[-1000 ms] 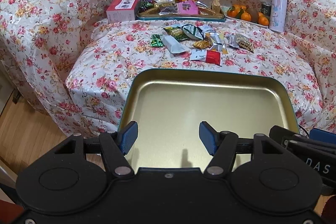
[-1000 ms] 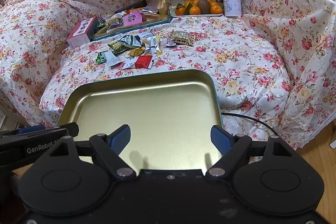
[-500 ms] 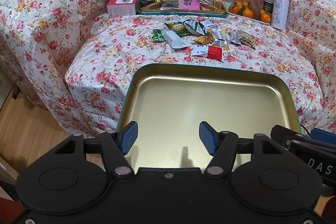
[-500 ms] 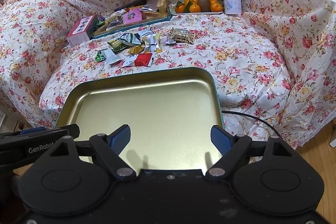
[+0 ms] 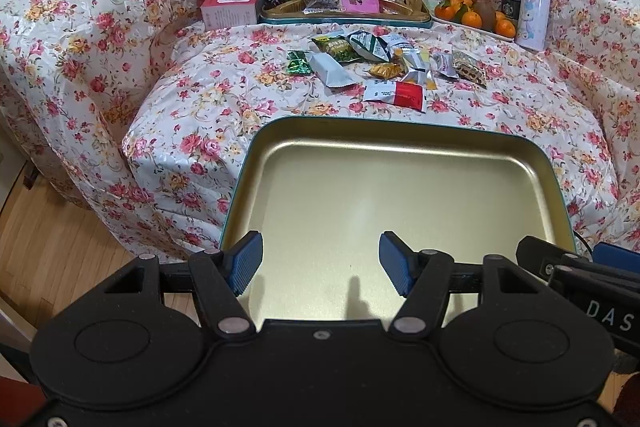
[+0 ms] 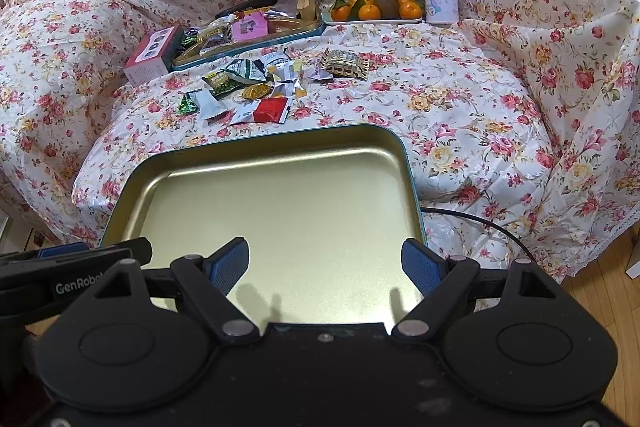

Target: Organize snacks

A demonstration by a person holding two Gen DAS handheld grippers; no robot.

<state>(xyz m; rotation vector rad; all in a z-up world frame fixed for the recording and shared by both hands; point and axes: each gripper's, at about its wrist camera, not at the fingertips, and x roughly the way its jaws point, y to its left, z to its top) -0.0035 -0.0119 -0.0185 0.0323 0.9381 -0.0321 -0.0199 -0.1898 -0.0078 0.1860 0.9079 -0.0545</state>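
A shallow gold tray [image 5: 400,195] with a teal rim lies bare right in front of both grippers, also visible in the right wrist view [image 6: 280,203]. My left gripper [image 5: 320,259] stands open over the tray's near left part, nothing between its blue pads. My right gripper [image 6: 326,265] is open wider over the near right part, also holding nothing. Several loose wrapped snacks lie on the flowered sofa seat beyond the tray, among them a red and white packet [image 5: 396,94] [image 6: 266,111] and a green wrapper [image 5: 298,63].
At the back of the seat a second tray [image 5: 344,19] is heaped with snacks, with a pink box [image 5: 234,3] to its left. A plate of oranges [image 5: 468,15] and a white bottle [image 5: 534,11] stand to the right. A black cable [image 6: 480,223] runs beside the tray.
Both views have shifted slightly, so the sofa and the snacks sit a little higher in frame. The tray stays in front of the fingers. Both grippers remain open.
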